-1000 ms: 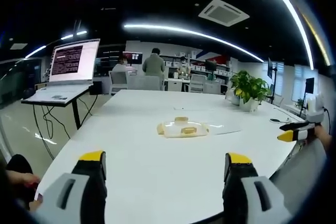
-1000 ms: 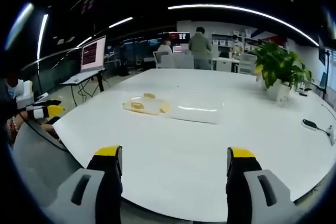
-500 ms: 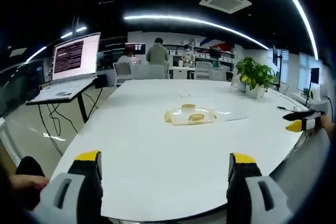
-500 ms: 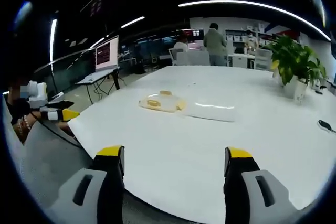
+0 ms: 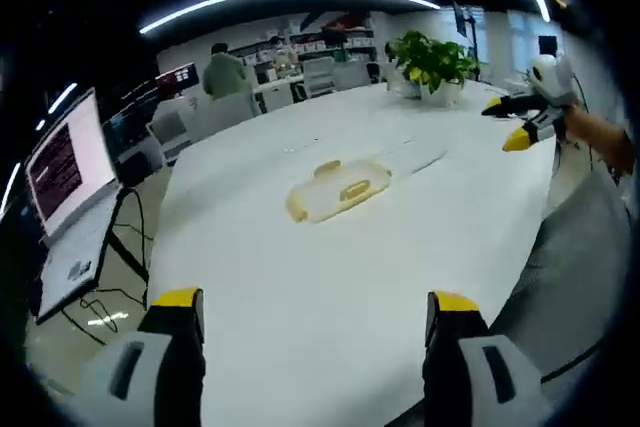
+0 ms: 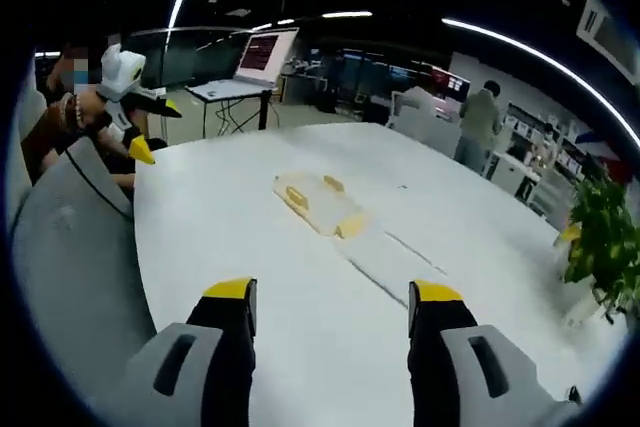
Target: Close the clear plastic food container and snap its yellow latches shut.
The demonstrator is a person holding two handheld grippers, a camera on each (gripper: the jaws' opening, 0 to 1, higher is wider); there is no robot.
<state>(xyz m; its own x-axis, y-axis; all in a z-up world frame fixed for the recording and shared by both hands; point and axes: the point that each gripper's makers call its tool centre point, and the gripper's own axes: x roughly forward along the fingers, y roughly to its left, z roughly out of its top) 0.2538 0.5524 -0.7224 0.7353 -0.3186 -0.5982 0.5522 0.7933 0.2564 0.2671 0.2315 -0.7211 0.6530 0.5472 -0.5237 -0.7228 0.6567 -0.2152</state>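
Note:
A clear plastic food container [image 5: 338, 188] with yellow latches lies on the white table [image 5: 300, 277], well ahead of my left gripper [image 5: 312, 312], which is open and holds nothing. The same container [image 6: 318, 203] lies in the right gripper view, with a clear flat lid or sheet [image 6: 392, 259] on the table beside it. My right gripper [image 6: 331, 299] is open and empty, near the table's edge. The right gripper [image 5: 522, 119] also appears at the right of the left gripper view. The left gripper [image 6: 135, 112] appears at the left of the right gripper view, held by a hand.
A potted plant [image 5: 432, 65] stands at the table's far end, another view of it [image 6: 603, 252] at the right. A laptop on a stand [image 5: 66, 197] is left of the table. People [image 5: 226, 75] work at desks in the background. A grey chair back [image 6: 75, 277] sits by the table.
Both cameras have tilted and rolled, so the table and container appear slanted now. The two grippers have risen higher above the table edge; both stay open.

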